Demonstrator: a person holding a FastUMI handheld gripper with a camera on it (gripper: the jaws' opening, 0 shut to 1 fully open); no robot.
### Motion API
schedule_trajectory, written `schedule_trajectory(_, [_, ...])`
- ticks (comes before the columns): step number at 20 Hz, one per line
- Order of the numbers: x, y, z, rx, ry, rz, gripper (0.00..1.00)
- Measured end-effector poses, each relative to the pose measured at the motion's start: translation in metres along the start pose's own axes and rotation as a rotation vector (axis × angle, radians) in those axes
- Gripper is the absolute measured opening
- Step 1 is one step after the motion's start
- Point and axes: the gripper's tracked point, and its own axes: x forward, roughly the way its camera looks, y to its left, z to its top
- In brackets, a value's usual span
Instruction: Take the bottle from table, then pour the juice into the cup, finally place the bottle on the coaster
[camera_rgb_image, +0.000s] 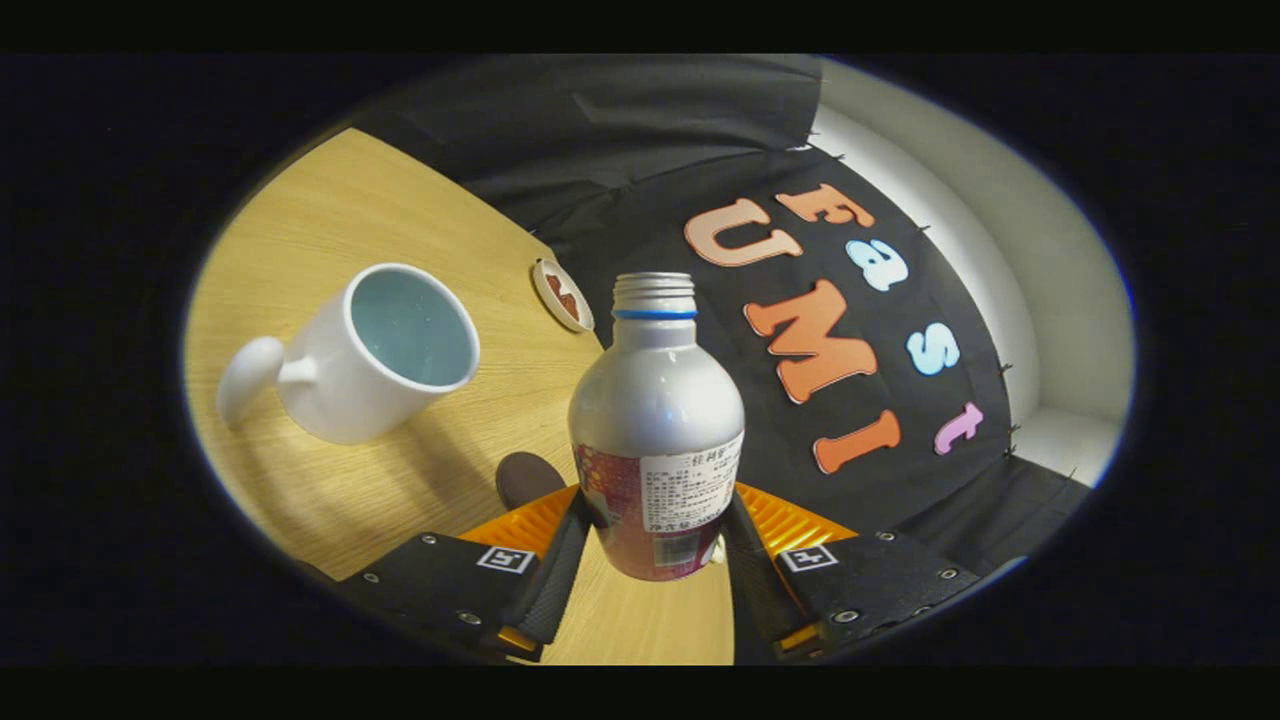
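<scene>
A silver bottle with a red label, a blue neck ring and no cap stands between my fingers, lifted off the wooden table and leaning toward the cup. My gripper is shut on its lower body, one finger pressing each side. A white cup with a pale blue inside sits on the table, ahead and to the left of the bottle, its handle pointing away from the bottle. A small round coaster with a white rim and brown middle lies beyond the cup, just left of the bottle's neck.
A dark round patch shows on the table just left of the bottle's base. The table ends at the booth's black cloth wall behind the coaster. A pale wall lies past the cloth.
</scene>
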Motion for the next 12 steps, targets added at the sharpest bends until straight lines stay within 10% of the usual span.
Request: schedule_trajectory(12, [0.0056, -0.0007, 0.0064, -0.248, -0.029, 0.012, 0.73])
